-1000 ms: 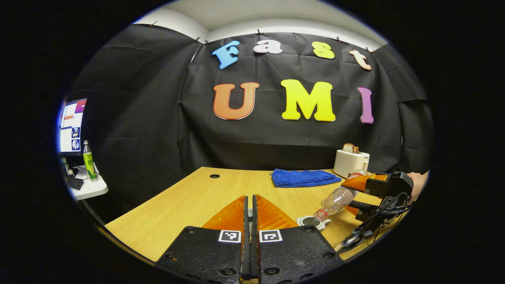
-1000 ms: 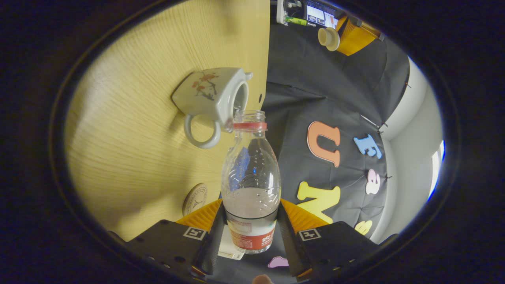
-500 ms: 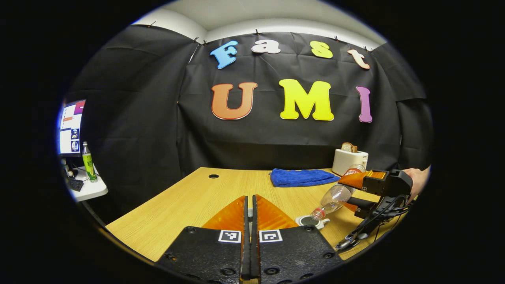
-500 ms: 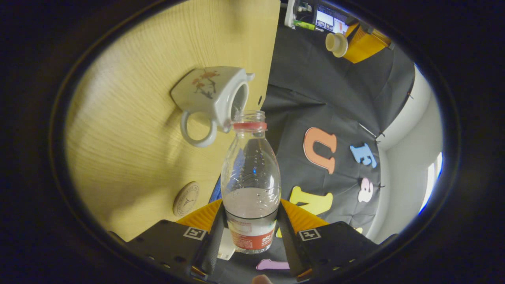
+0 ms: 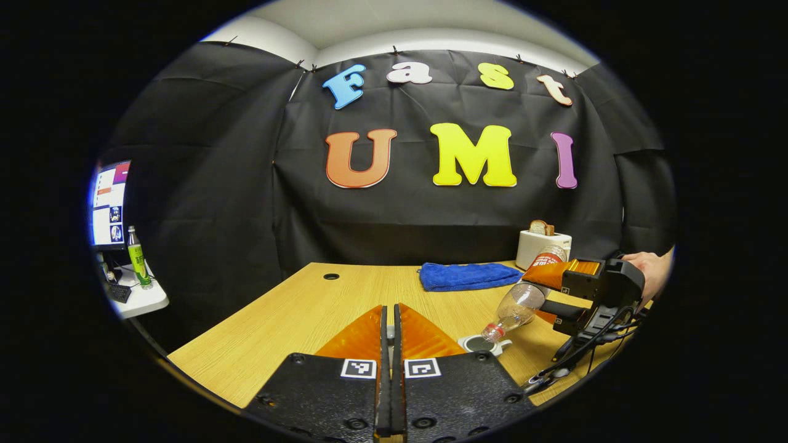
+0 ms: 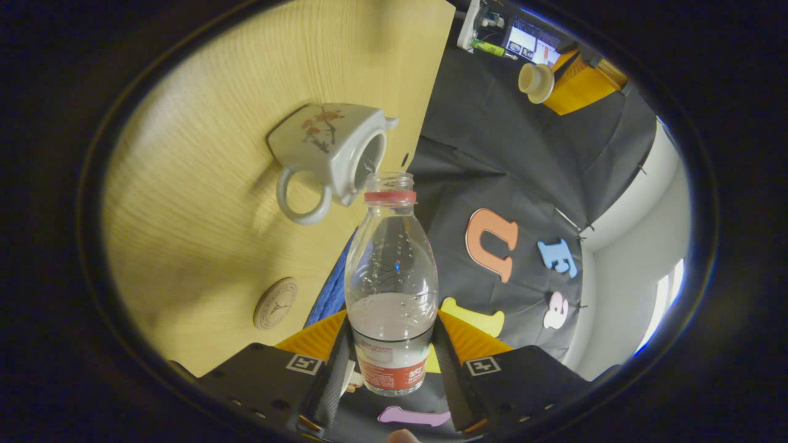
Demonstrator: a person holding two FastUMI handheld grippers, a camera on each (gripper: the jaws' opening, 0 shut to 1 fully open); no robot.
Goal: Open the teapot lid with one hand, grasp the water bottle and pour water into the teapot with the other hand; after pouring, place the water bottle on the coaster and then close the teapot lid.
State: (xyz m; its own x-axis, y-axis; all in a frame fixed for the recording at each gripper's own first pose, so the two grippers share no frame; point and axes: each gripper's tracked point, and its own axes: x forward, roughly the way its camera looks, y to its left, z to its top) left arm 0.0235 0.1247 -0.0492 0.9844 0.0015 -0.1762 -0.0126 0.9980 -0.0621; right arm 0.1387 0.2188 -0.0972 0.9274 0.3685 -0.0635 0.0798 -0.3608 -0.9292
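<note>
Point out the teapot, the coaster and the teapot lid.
teapot [image 6: 329,147], right gripper view, on its painted side wall.
coaster [image 6: 275,303], right gripper view, at the middle of its round face.
teapot lid [image 6: 535,82], right gripper view, on its pale underside.

Booth enclosed by black cloth wall [image 5: 203,184], hung in creased panels and clipped along the top edge. Above it, a pale plain wall and ceiling band [image 5: 381,24]. Wood-grain surface [image 5: 295,307] occupies the floor of the booth; a round cable hole [image 5: 331,277] sits near its far left corner. Beyond the surface's left edge, a small white side table [image 5: 138,298] stands with a lit monitor [image 5: 109,203] above it. In the right gripper view, bright light enters at a narrow opening [image 6: 668,295] in the pale wall.
</note>
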